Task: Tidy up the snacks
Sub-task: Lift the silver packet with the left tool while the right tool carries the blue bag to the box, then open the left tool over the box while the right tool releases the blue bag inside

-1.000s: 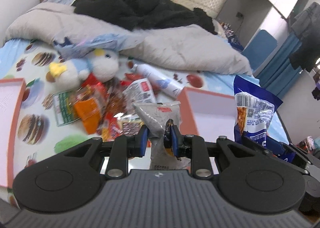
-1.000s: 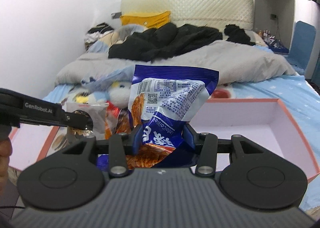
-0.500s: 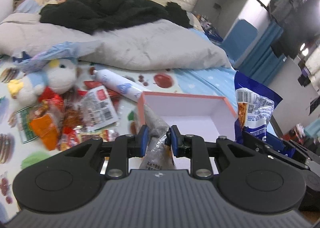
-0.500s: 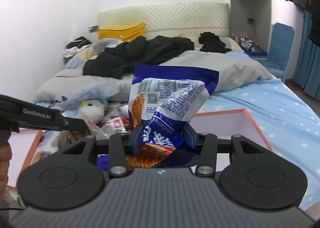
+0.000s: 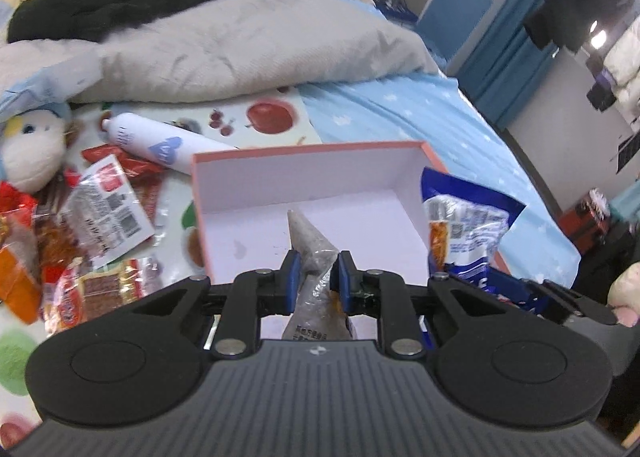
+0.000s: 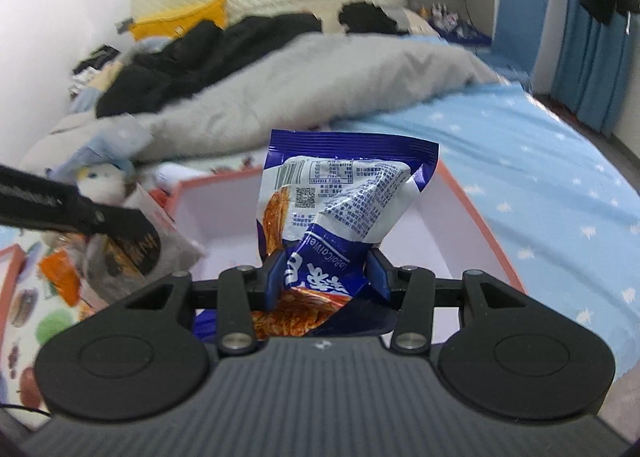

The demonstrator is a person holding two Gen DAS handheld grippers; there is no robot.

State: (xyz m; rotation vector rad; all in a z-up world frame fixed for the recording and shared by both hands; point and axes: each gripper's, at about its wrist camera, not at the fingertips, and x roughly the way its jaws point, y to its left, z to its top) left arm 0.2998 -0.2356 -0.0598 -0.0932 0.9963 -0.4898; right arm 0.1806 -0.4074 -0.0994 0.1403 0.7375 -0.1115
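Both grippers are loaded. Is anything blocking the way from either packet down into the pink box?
Nothing visible does. The left gripper holds the grey packet over the open pink box, whose floor shows bare. The right gripper holds the blue packet at its right wall.

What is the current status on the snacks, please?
Left hand-held gripper shut on grey packet. Right shut on blue bag. Both over pink box.

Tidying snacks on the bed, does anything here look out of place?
Yes: a white spray bottle and a plush duck toy lie among the loose snack packets beside the pink box; neither is a snack.
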